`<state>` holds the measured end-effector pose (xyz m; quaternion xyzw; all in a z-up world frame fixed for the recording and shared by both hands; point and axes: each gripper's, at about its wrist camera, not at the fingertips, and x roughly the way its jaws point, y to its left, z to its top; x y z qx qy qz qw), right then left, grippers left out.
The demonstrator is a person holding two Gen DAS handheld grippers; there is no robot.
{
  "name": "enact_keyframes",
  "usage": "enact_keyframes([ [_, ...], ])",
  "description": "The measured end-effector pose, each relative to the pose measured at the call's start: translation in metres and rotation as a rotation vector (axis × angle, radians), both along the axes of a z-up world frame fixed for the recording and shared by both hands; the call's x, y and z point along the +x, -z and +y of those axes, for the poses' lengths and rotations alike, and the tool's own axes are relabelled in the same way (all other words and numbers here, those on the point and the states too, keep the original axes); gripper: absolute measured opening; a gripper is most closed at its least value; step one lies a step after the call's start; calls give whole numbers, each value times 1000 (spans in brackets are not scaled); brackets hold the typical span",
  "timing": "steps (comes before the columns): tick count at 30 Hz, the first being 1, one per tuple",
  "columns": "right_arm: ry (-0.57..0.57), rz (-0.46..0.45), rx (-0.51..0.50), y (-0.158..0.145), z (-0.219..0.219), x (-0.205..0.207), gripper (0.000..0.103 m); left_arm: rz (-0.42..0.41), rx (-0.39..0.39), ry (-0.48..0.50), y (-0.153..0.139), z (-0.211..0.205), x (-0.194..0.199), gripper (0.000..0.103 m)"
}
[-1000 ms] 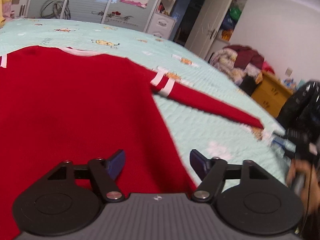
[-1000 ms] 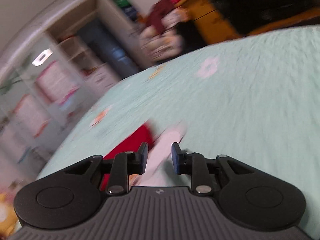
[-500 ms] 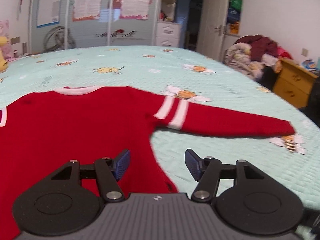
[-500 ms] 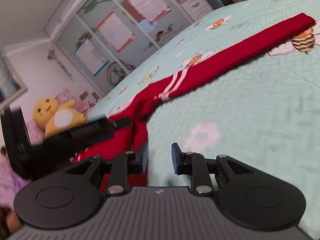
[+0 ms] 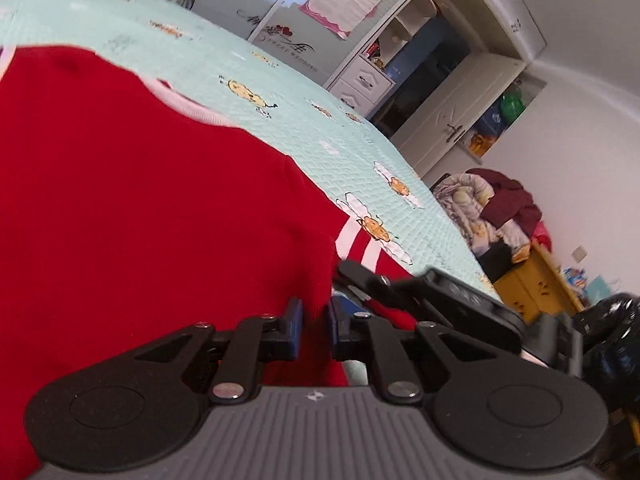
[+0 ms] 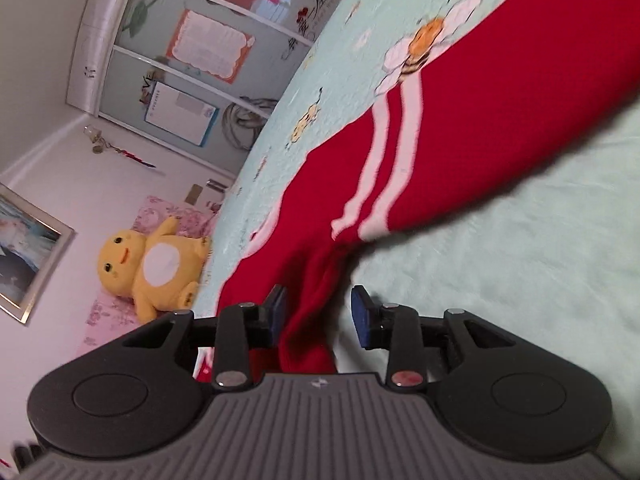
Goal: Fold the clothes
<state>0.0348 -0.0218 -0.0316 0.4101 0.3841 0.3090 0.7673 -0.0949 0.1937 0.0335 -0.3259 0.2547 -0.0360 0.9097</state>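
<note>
Sweater [image 5: 140, 220] collar apparently away from camera

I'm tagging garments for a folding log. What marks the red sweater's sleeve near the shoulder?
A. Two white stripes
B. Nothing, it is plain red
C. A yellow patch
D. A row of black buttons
A: the red sweater lies on the bedspread with two white stripes crossing its sleeve.

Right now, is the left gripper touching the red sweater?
Touching. In the left wrist view the left gripper has just been closing, and its blue pads pinch the side edge of the red sweater between them.
</note>
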Motion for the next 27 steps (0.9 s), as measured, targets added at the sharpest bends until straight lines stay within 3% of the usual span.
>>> enact_keyframes([
  [6,-39,-48,-76,-5,19,9,29,-36,-88,-35,4,9,-4,13],
  [9,-57,-76,-93,-4,21,8,9,-40,-83,-34,9,11,-6,13],
  [13,-106,-126,-108,-14,5,15,6,-18,3,-52,24,16,-13,13],
  [17,-176,-184,-175,-31,-22,41,2,-19,-52,-39,36,25,-17,15],
  [21,-242,-189,-241,-19,-15,55,3,-7,11,-34,32,18,-15,18],
  [24,-196,-136,-117,-3,-27,53,3,-2,81,-30,27,10,-13,21],
  [27,-102,-120,-84,-6,-48,30,10,0,158,-7,18,1,-11,32],
])
